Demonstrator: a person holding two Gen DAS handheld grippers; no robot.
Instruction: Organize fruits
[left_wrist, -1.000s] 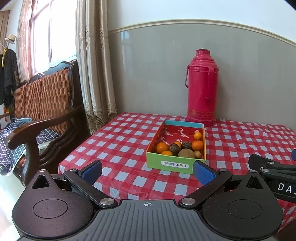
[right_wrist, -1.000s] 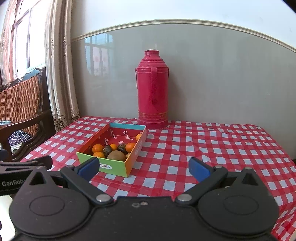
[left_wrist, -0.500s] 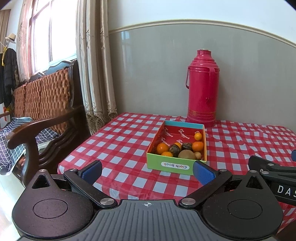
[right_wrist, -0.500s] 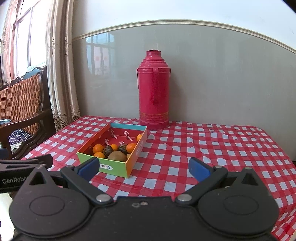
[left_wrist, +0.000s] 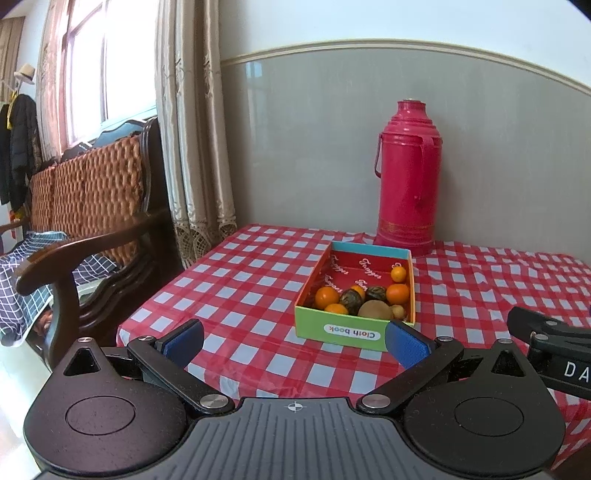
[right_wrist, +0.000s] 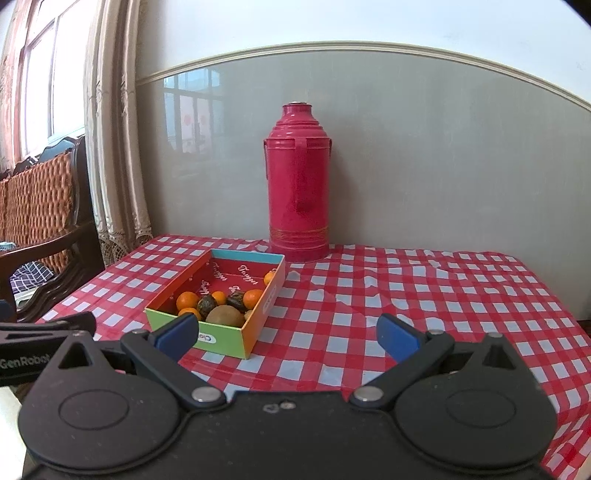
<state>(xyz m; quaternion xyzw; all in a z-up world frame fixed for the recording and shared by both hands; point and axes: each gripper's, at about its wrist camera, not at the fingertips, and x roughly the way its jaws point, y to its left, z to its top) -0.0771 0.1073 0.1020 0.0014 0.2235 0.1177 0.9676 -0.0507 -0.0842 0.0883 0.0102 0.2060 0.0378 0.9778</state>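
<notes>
Trouble would most likely start at the left, where the wooden chair (left_wrist: 92, 258) stands just beside the table edge (left_wrist: 147, 325); a wide swing of the left gripper (left_wrist: 295, 343) could knock its armrest. That gripper hovers short of the table with its jaws spread wide and nothing between them. Ahead of it sits the shallow card box (left_wrist: 354, 295), holding the fruits (left_wrist: 362, 299) bunched at its near end: oranges, a brown kiwi, dark wrinkled ones. Being light card, the box could slide or tip if a finger catches its near wall, and round fruit could roll across the checked cloth. Behind it the tall red thermos (right_wrist: 299, 184) stands near the box's far corner, a toppling risk on any long reach. The right gripper (right_wrist: 288, 336) is likewise wide open and empty, and the cloth to its right lies bare up to the right-hand table edge
</notes>
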